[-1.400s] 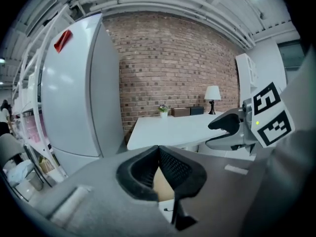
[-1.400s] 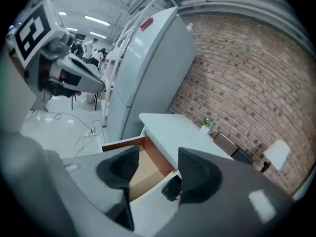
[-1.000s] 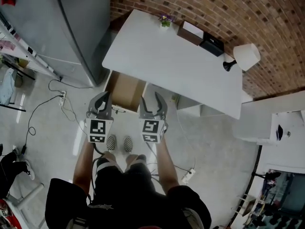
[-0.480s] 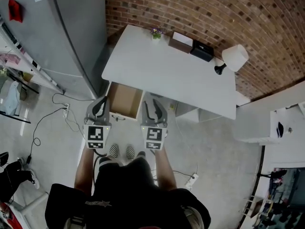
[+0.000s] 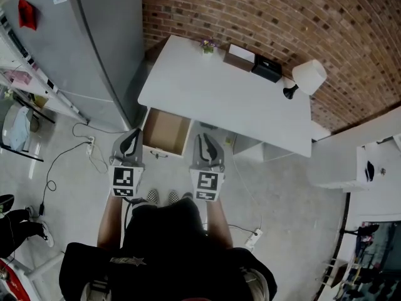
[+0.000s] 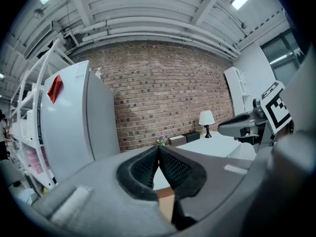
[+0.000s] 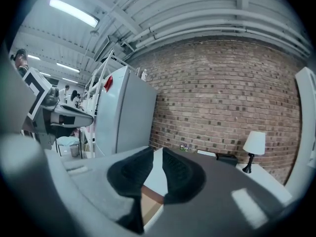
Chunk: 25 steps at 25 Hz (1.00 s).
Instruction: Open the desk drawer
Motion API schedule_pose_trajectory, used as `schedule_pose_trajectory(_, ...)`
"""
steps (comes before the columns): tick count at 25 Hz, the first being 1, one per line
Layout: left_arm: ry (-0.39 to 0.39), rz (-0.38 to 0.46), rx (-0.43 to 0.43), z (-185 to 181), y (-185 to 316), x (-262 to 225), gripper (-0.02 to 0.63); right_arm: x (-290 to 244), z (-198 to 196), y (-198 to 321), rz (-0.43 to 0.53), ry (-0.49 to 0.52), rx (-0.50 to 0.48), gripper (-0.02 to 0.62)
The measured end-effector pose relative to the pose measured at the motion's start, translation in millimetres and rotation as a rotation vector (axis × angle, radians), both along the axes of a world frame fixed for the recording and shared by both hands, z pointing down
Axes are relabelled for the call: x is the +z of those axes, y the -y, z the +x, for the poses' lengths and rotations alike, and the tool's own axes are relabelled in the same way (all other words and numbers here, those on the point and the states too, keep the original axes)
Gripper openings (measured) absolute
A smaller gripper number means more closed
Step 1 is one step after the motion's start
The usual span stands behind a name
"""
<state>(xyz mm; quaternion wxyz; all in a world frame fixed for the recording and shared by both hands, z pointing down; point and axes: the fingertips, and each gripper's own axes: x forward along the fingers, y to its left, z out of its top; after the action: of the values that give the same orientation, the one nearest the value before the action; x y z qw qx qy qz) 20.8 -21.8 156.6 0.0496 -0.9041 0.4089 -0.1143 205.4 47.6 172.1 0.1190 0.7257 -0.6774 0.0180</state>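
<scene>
The desk (image 5: 238,99) stands with its back against the brick wall (image 5: 282,11). Its drawer (image 5: 166,132) is pulled out from under the left end of the front edge, showing a brown wooden inside. A person stands in front of the desk, facing it, with a gripper held out in each hand. Both grippers are up in the air on the near side of the desk, clear of the desk top.

The left gripper (image 5: 130,137) is just off the drawer's left front corner. Its dark ribbed pads (image 6: 173,169) meet at the tips, fully closed with nothing caught between them. The right gripper (image 5: 207,142) is in front of the desk, just to the right of the drawer. Its jaws are closing, with a narrow gap between the pads (image 7: 180,174) and nothing in it; only the desk top and a strip of the drawer show beyond.

Along the back edge of the desk sit a small pot of flowers (image 5: 207,45), a brown box (image 5: 239,56) with a white top and a black box (image 5: 267,68). A white-shaded lamp (image 5: 308,77) stands at the right end. A tall grey fridge (image 5: 81,42) stands to the left of the desk. A white power strip (image 5: 254,235) lies on the floor in front of the desk, towards its right end
</scene>
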Motion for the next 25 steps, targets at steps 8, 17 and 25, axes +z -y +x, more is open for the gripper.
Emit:
schedule_pose_trajectory(8,0.006,0.003,-0.026,-15.3,-5.8,-0.8,0.011,-6.7,-1.9,-5.3,0.03,-0.014,-0.004,0.008)
schedule_pose_trajectory(17,0.008,0.011,-0.034,-18.7,-9.7,-5.4,0.011,-10.0,-5.4,-6.0,0.027,-0.017,-0.023,0.006)
schedule_pose_trajectory(25,0.007,0.006,-0.033,-19.0,-12.5,-4.0,0.011,-8.9,-6.3,-9.4,0.022,-0.012,-0.022,0.006)
